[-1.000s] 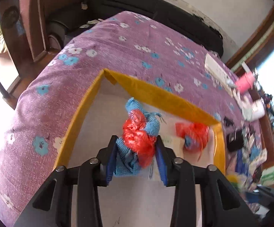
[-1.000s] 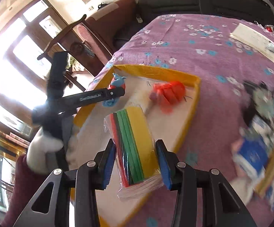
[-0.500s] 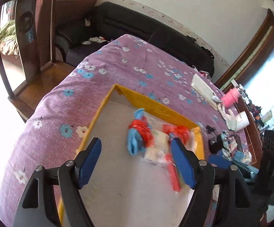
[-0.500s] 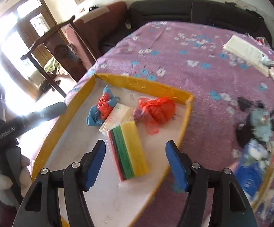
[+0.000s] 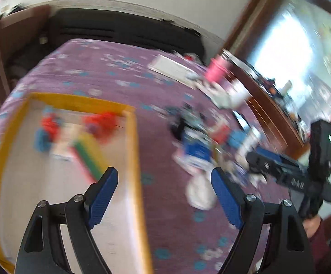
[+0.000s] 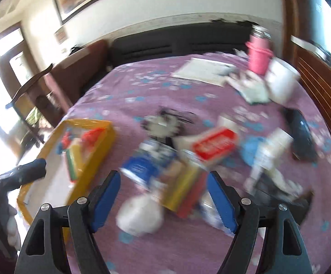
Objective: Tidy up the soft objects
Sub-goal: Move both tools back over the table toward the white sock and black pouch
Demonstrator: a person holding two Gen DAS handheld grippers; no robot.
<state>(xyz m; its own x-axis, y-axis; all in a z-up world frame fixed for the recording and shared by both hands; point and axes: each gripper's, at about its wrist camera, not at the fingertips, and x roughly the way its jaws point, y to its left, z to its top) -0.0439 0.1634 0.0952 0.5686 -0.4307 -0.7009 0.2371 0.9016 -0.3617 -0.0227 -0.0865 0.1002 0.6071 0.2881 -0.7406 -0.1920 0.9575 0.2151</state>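
Observation:
A yellow-rimmed tray (image 5: 132, 137) lies on the purple flowered cloth and holds a blue and red cloth bundle (image 5: 45, 132), a red mesh bundle (image 5: 101, 123) and a pack of coloured sponges (image 5: 89, 157); the tray also shows in the right wrist view (image 6: 92, 159). My left gripper (image 5: 163, 178) is open and empty over the tray's right rim. My right gripper (image 6: 163, 180) is open and empty above a blurred pile of packets (image 6: 183, 159). Both views are motion-blurred.
A pink cup (image 6: 258, 54), a white mug (image 6: 282, 80), papers (image 6: 202, 70) and a dark case (image 6: 302, 134) lie at the far right of the table. A white soft lump (image 6: 140, 214) lies near the front. A wooden chair (image 6: 30, 91) and black sofa (image 6: 179, 43) stand behind.
Both grippers let go of their objects in the tray, opened wide, and swung right toward the pile of packets.

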